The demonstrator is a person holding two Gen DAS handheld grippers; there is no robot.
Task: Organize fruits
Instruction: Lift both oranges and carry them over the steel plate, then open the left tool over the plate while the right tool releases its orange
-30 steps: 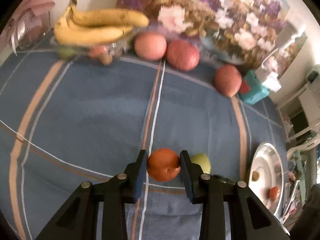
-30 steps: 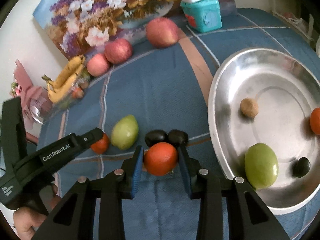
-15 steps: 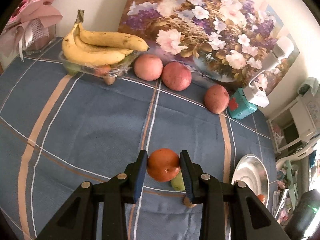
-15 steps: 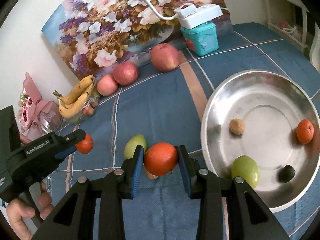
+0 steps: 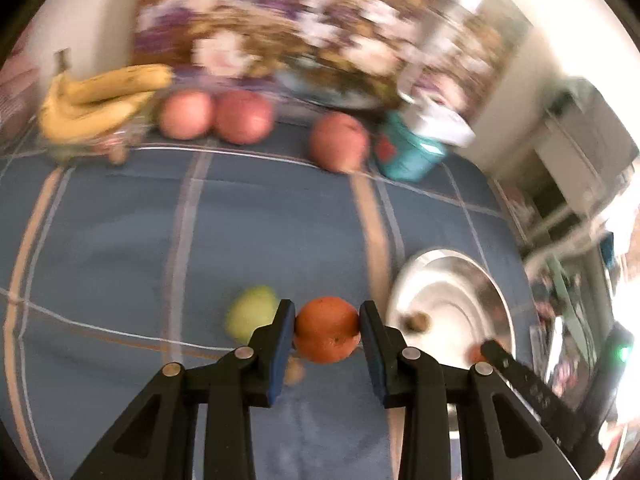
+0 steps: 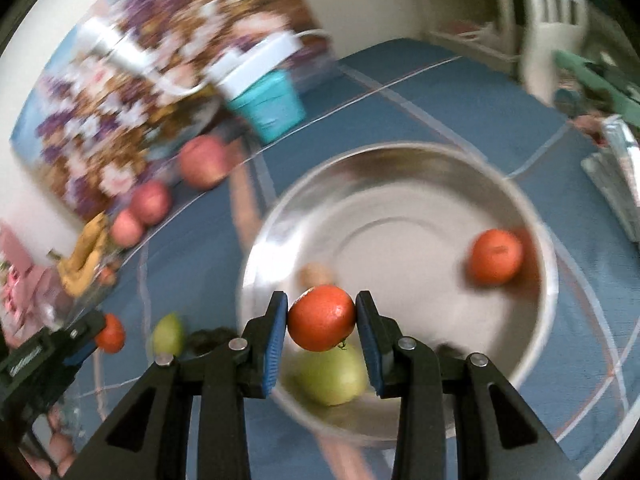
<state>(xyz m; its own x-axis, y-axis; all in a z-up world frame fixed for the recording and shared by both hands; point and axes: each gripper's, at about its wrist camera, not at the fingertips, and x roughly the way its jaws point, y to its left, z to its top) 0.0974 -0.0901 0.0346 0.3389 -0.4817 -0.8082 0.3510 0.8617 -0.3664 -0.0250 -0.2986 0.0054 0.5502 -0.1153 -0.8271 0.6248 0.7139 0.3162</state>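
Both views are blurred, yet each pair of tongs plainly pinches an orange fruit: the left tongs grip an orange above the blue striped counter, the right tongs grip a second orange over the near rim of the steel bowl. Only the right wrist view shows the bowl's contents: another orange and a green fruit under the tongs. Only the left wrist view shows the bananas clearly, beside three apples.
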